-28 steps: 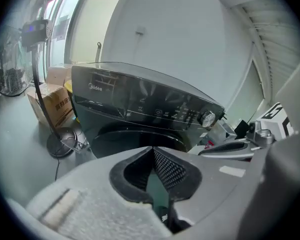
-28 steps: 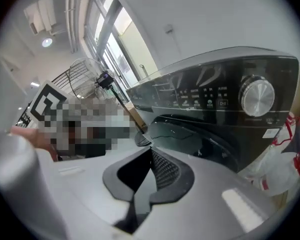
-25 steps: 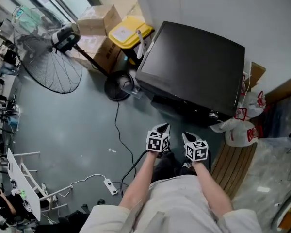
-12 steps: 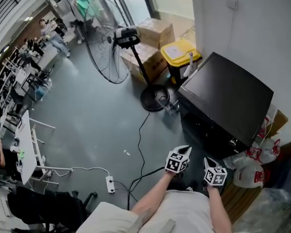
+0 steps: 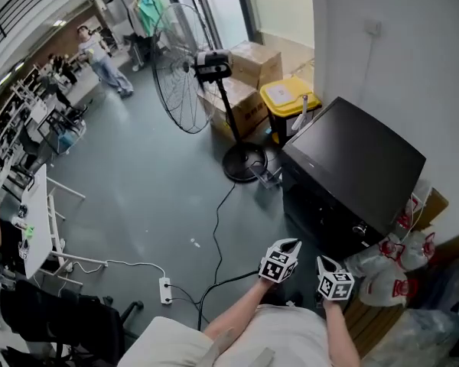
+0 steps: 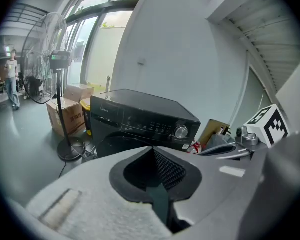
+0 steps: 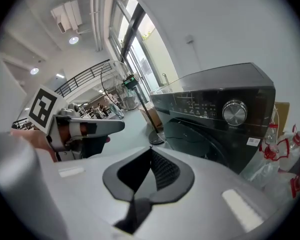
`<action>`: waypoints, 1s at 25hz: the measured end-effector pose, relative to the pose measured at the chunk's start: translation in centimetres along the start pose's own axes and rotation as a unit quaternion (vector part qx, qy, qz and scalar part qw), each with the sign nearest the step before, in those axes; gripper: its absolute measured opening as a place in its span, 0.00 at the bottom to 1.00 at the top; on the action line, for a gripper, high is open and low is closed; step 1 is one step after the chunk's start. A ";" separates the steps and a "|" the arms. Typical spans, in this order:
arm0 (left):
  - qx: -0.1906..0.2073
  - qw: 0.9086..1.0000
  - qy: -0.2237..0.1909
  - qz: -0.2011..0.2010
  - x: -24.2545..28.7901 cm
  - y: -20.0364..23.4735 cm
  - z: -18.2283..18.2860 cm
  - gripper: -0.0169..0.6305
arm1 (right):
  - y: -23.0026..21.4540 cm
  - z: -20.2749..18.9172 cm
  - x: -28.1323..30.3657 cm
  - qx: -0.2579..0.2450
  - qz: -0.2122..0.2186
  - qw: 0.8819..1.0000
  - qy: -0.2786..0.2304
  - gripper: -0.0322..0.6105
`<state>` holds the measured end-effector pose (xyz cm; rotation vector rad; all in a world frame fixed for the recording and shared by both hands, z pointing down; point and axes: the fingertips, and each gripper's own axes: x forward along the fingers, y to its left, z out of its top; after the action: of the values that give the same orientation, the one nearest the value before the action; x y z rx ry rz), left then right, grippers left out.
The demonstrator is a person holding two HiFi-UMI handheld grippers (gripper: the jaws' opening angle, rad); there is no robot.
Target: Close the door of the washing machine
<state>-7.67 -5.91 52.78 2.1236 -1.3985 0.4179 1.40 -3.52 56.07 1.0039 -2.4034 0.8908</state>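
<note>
The black front-loading washing machine (image 5: pixel 352 170) stands against the white wall at the right. Its round door (image 7: pixel 200 139) looks flush with the front below the control dial (image 7: pixel 234 112). The machine (image 6: pixel 140 119) also fills the middle of the left gripper view. My left gripper (image 5: pixel 289 244) and right gripper (image 5: pixel 322 261) hang side by side in front of my body, apart from the machine. Both point toward the machine. Each has its jaws together with nothing between them, as the left gripper (image 6: pixel 152 151) and right gripper (image 7: pixel 151 151) show in their own views.
A tall standing fan (image 5: pixel 187 67) on a round base (image 5: pixel 243 161) stands left of the machine, beside cardboard boxes (image 5: pixel 249 63) and a yellow bin (image 5: pixel 291 98). White plastic bags (image 5: pixel 390 266) lie at the machine's right. A cable and a power strip (image 5: pixel 165 289) cross the grey floor.
Both grippers have drawn back from the washing machine and risen, still shut. The head view has swung to take in more of the room and the fan.
</note>
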 end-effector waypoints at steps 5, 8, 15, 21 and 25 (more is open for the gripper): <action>0.001 1.000 -0.020 0.011 -1.3 0.0 1.0 0.04 | 0.5 0.4 -0.4 -0.007 0.006 1.000 -0.011 0.05; -0.003 1.000 -0.027 0.014 -2.0 0.2 1.2 0.04 | 0.8 0.4 -0.5 -0.003 0.007 1.000 -0.018 0.05; -0.008 1.000 -0.014 0.016 -2.3 0.2 -0.2 0.03 | 1.1 1.3 -1.0 -0.023 0.005 0.998 -0.050 0.05; -0.025 0.999 -0.024 0.020 -1.5 0.7 0.7 0.03 | 0.3 1.3 -1.4 -0.020 -0.004 0.999 -0.050 0.05; -0.027 0.999 -0.031 0.024 -1.5 0.9 1.2 0.03 | 0.1 1.6 -1.3 -0.022 -0.005 0.998 -0.051 0.05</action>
<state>-9.13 -5.77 51.27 2.0787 -1.4827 0.3304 2.07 -3.96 54.12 1.0683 -2.4880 0.7971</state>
